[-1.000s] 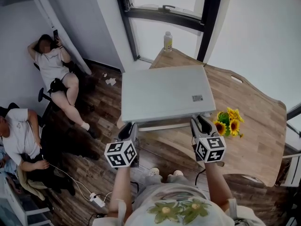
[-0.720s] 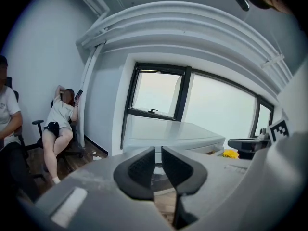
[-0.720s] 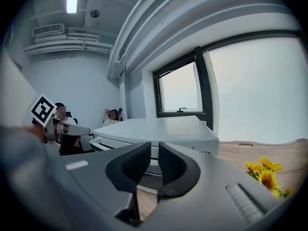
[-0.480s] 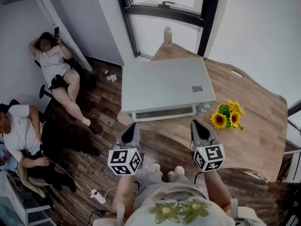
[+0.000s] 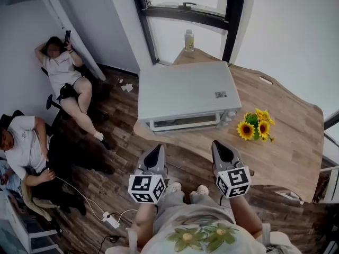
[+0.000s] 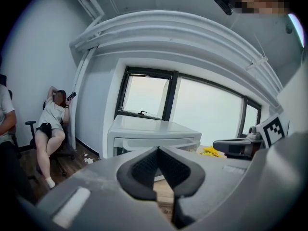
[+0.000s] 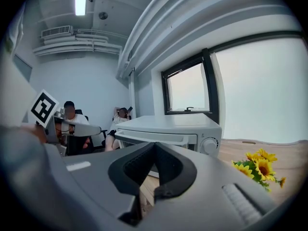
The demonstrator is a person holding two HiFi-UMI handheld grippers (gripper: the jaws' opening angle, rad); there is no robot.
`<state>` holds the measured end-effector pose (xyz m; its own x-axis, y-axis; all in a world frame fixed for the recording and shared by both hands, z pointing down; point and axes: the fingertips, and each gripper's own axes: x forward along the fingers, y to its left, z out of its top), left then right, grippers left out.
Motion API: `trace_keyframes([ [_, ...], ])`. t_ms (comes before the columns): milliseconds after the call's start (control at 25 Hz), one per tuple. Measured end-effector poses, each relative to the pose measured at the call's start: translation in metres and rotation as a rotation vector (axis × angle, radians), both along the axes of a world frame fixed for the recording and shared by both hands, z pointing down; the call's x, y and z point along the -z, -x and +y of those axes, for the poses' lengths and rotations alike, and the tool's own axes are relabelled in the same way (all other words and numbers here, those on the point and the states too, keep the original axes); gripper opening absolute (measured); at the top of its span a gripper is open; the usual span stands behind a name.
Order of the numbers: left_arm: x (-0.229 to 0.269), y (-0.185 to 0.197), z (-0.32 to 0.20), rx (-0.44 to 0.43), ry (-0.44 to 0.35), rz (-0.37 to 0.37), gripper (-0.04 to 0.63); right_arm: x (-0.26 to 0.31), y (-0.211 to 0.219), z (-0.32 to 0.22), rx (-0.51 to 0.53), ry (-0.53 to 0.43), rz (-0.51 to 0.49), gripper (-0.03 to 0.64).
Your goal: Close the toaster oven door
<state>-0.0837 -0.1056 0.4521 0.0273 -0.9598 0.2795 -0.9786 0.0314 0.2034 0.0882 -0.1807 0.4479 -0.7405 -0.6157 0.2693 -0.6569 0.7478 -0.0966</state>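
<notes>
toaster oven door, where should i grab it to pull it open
Grip the bar handle along the door's top edge, from the front, jaws above and below: it runs level and seems to stand off the door.

The label [image 5: 221, 94] atop the toaster oven [image 5: 185, 91] and any print on the bottle [image 5: 189, 40] were too small to read. The picture's left edge cut off the seated person [image 5: 24, 152], and the left gripper [image 6: 158, 149] hid the oven's lower front in its own view.
</notes>
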Motion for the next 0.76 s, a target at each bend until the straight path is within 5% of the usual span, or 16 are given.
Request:
trace_keyframes([
  [760, -0.005, -0.007, 0.013, -0.019, 0.022, -0.001, 0.003, -0.003, 0.006, 0.018, 0.04, 0.013, -0.001, -0.002],
])
